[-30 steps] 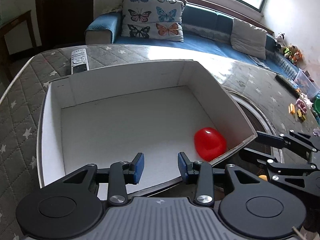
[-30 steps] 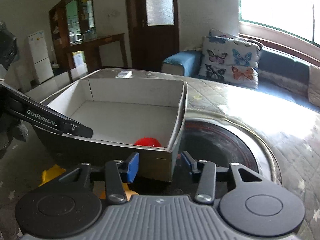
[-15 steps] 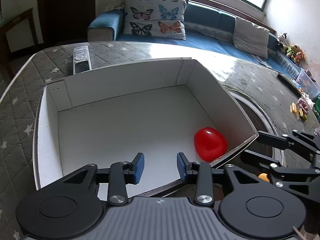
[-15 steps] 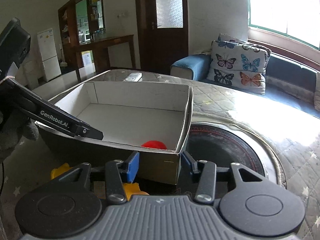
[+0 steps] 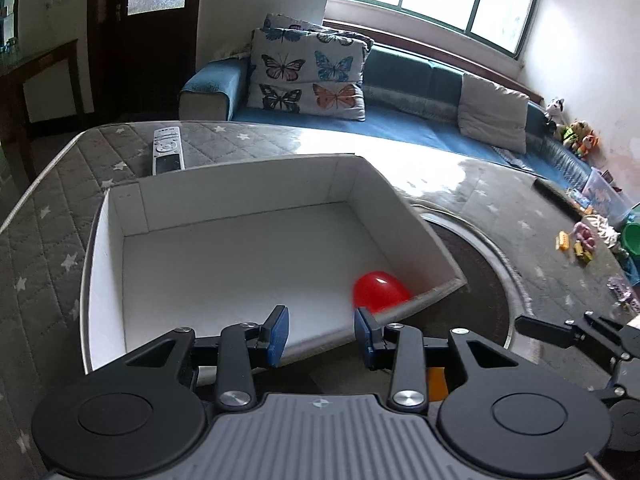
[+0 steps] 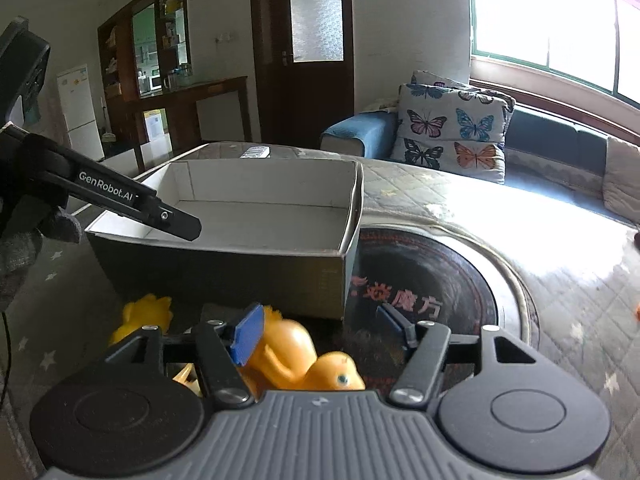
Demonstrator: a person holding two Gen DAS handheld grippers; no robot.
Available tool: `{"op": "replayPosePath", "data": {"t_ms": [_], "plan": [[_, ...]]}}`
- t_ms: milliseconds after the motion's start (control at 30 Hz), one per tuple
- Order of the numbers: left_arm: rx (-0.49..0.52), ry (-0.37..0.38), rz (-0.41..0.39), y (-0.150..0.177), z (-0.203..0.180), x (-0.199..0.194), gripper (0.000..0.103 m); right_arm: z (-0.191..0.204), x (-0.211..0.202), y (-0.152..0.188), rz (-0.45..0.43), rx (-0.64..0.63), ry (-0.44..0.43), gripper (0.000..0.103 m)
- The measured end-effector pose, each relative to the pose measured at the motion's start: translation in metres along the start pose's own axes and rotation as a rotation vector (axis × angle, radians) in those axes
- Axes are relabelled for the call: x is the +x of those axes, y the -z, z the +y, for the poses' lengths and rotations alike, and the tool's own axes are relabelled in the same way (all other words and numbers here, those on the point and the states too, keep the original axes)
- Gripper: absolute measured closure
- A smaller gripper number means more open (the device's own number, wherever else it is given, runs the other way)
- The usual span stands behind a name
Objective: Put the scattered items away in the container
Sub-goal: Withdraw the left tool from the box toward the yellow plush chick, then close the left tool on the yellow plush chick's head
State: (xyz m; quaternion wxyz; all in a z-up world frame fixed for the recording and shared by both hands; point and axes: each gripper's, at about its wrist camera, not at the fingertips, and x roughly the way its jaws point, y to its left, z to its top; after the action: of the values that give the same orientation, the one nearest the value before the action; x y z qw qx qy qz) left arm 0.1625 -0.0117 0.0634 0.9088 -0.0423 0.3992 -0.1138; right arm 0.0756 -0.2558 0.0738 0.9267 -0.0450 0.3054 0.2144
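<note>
An open cardboard box [image 5: 240, 184], white inside, stands on the quilted table; it also shows in the right wrist view [image 6: 224, 256]. A red heart-shaped toy [image 5: 378, 290] lies in its near right corner. My left gripper [image 5: 322, 332] is open and empty above the box's near edge. My right gripper [image 6: 320, 326] is open just in front of the box, with an orange duck toy [image 6: 296, 356] lying on the table between its fingers, untouched by the right finger. A second yellow toy [image 6: 146, 314] lies to the left of it.
A remote control [image 5: 167, 150] lies behind the box. A round dark inlay [image 6: 432, 280] sits right of the box. Small toys [image 5: 576, 244] and a green cup [image 5: 632, 238] lie at the table's far right. A sofa with butterfly cushions [image 5: 308, 72] stands behind.
Both grippers have pulled back and up. The right gripper opened wider and the orange duck now lies between its fingers. The red toy has not moved.
</note>
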Motion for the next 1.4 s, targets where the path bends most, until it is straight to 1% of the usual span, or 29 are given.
{"op": "replayPosePath", "data": {"t_ms": [67,167,267,500,833,1033,1100,1400], "plan": [[-0.002,0.007,0.0,0.006,-0.004,-0.003,0.064,0.001,-0.006,0.005,-0.003,0.006,0.003,0.032],[-0.007,0.02,0.003,0.014,-0.01,-0.008,0.064,0.002,-0.014,0.009,-0.005,0.017,0.007,0.032],[-0.013,0.025,0.004,0.021,-0.016,-0.012,0.064,0.002,-0.02,0.014,-0.009,0.038,0.007,0.027],[-0.034,0.041,0.02,0.038,-0.025,-0.017,0.064,0.007,-0.032,0.03,-0.006,0.054,0.001,0.024],[-0.072,0.055,0.039,0.057,-0.032,-0.019,0.064,0.016,-0.039,0.049,0.015,0.063,-0.02,0.02],[-0.08,0.056,0.048,0.064,-0.036,-0.019,0.064,0.019,-0.038,0.053,0.026,0.065,-0.023,0.018],[-0.084,0.051,0.052,0.066,-0.037,-0.019,0.064,0.02,-0.038,0.055,0.031,0.065,-0.025,0.014],[-0.123,0.052,0.074,0.073,-0.036,-0.015,0.064,0.023,-0.03,0.061,0.055,0.057,-0.043,0.014]]}}
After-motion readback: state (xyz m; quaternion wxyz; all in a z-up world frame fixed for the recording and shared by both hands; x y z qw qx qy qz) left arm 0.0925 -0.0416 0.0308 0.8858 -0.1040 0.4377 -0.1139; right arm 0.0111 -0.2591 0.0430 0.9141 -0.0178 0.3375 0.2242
